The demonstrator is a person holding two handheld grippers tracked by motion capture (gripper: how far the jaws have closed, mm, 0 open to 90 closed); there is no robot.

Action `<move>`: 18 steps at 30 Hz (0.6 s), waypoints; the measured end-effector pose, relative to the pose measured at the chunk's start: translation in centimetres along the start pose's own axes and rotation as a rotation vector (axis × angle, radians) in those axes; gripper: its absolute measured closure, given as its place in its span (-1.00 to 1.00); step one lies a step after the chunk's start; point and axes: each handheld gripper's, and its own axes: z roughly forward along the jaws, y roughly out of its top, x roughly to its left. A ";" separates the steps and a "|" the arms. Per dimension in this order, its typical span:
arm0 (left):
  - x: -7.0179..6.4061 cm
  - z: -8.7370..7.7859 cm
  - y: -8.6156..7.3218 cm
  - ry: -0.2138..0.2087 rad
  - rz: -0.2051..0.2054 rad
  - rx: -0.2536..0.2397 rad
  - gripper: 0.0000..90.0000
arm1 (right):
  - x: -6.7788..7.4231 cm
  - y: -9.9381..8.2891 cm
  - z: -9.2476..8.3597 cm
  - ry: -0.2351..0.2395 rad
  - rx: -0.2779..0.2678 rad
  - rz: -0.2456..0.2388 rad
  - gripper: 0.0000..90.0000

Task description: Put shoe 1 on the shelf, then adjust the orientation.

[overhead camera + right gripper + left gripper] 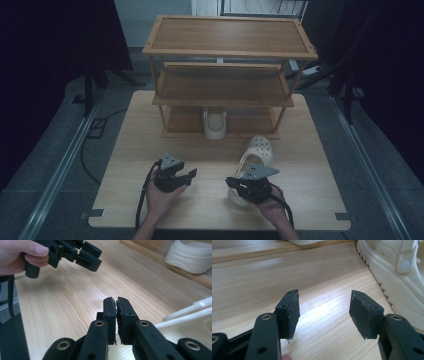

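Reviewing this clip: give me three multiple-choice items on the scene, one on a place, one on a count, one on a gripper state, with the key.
1. Where is the shoe inside the rack? A top shelf, B middle shelf, C bottom shelf.
2. How many cream shoes show? A one, B two, C three.
3. How do the left gripper jaws stand? A apart with nothing between them, B shut on a shoe, C shut on the cable.

Key: C, the shoe in the rack sits on the lowest board; B, a clog also lies on the table; A, bare wood shows between the pads.

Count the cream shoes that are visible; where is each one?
2. One shoe stands on the rack's bottom shelf; the other clog lies on the table, beside the right tongs. Others may be hidden.
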 end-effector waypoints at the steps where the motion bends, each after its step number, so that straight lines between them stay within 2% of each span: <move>1: 0.2 -0.1 -0.1 -0.001 -0.004 0.001 -0.08 | 0.1 0.1 0.1 -0.006 0.001 -0.009 0.91; 4: 0.9 -0.5 -0.3 0.000 -0.032 0.005 -0.08 | 0.1 0.2 0.3 -0.006 0.003 -0.024 0.90; 8: 1.3 -0.9 -0.3 -0.004 -0.044 -0.005 -0.09 | -0.2 0.2 0.6 -0.029 0.023 -0.017 0.90; 13: 1.2 -1.2 0.0 -0.009 -0.044 -0.017 -0.09 | -0.5 -0.1 1.2 -0.045 0.060 0.000 0.87; 16: 1.1 -1.0 -0.1 -0.011 -0.040 -0.007 -0.09 | -0.6 -0.2 1.6 -0.066 0.088 -0.003 0.86; 18: 1.1 -0.9 -0.2 -0.011 -0.040 0.000 -0.09 | -0.7 -0.2 1.7 -0.059 0.089 0.007 0.87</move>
